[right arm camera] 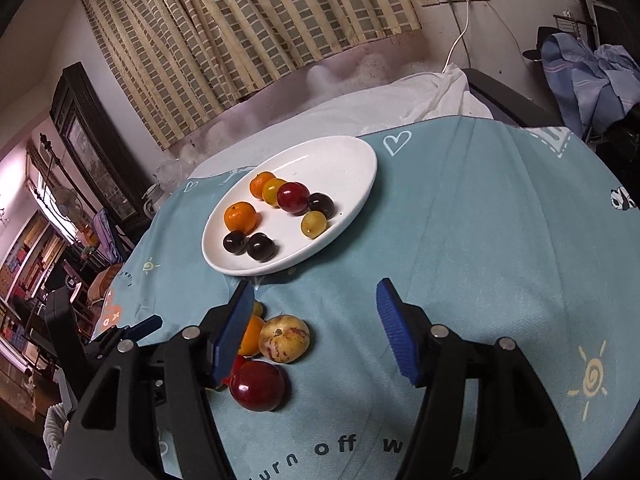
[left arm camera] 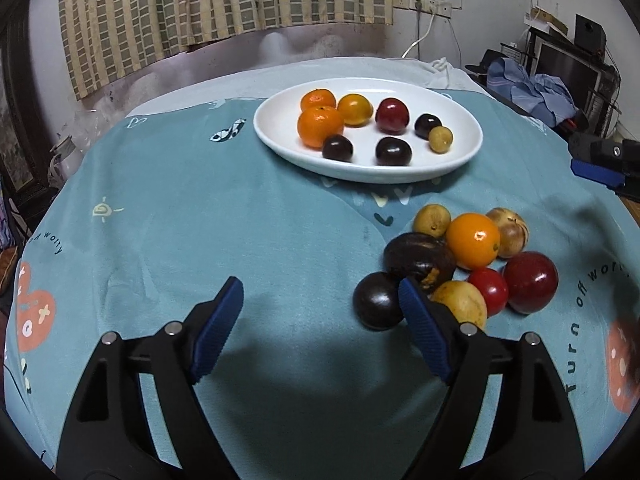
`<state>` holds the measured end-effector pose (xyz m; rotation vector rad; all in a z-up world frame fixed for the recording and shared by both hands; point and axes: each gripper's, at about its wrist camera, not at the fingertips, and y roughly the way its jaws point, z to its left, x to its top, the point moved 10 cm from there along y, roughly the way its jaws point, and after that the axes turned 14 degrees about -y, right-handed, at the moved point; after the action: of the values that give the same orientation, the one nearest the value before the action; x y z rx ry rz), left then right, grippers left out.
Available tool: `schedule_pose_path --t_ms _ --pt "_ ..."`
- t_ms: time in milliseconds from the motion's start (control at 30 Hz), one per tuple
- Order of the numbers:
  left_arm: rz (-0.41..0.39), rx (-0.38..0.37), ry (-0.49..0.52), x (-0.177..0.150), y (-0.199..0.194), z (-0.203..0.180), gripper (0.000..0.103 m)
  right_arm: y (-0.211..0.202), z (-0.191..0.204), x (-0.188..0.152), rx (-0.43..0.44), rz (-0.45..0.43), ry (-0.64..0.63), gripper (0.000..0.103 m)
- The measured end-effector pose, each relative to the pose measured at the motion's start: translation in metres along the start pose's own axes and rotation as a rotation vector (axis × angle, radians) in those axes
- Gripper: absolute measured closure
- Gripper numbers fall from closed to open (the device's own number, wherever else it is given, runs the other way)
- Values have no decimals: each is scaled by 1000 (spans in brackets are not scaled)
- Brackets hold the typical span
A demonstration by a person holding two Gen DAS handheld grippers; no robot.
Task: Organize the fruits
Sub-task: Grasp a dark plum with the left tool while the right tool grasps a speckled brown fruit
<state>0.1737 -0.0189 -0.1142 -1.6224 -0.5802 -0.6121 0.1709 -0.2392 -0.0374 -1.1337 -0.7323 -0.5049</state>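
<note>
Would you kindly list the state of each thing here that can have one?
Left claw: open, empty.
Right claw: open, empty.
White plate: holds eight fruits.
Fruit pile: loose on the cloth, off the plate.
Blue cloth: spread flat, lightly creased.

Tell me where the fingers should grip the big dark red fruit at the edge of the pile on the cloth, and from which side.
Probably across the widest middle of the dark red fruit, coming down from above on its outer side. It is round and smooth, so a grip off the middle may slip. The small red fruit crowds one flank, but the side facing away from the pile is bare cloth.
</note>
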Motion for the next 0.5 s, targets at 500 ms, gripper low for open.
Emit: schedule_pose_path --t_ms 500 --pt "-49 36 -86 14 -17 42 24 -5 0 1 5 -11 4 39"
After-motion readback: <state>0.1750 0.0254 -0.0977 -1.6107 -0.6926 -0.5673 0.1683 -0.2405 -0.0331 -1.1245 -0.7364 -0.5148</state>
